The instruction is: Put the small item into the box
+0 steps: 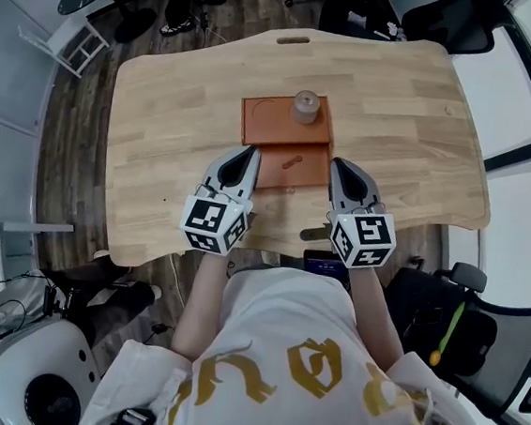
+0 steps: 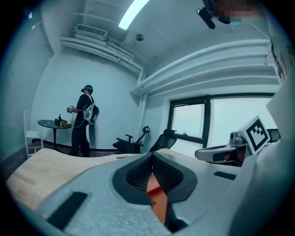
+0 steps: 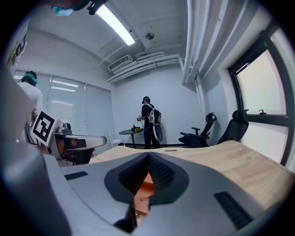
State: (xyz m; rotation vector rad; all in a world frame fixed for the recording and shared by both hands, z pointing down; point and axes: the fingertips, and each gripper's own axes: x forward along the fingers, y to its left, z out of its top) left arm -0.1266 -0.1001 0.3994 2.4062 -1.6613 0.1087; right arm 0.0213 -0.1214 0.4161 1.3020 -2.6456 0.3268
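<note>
Orange-brown against orange-brown: seeing the small item (image 1: 293, 161) lying loose in the near half of the box (image 1: 266, 122), just ahead of and between both pairs of fingertips. Holding the left gripper (image 1: 250, 150) and right gripper (image 1: 335, 162) at the box's near corners, pinching each pair of jaws tip to tip on nothing. Noting a grey cylinder (image 1: 306, 105) standing on the far half, beyond the fingertips, atop the wooden table (image 1: 161, 130)

The right tool (image 3: 148, 157) has its jaws closed tip to tip with nothing between them. The gap beneath them shows an orange box (image 3: 146, 185) with a small item (image 3: 144, 199) lying on it. The left tool (image 3: 94, 139) hangs at the left over the wooden worktop (image 3: 239, 161), and far behind a person (image 3: 148, 120) stands by a round table (image 3: 131, 132).
</note>
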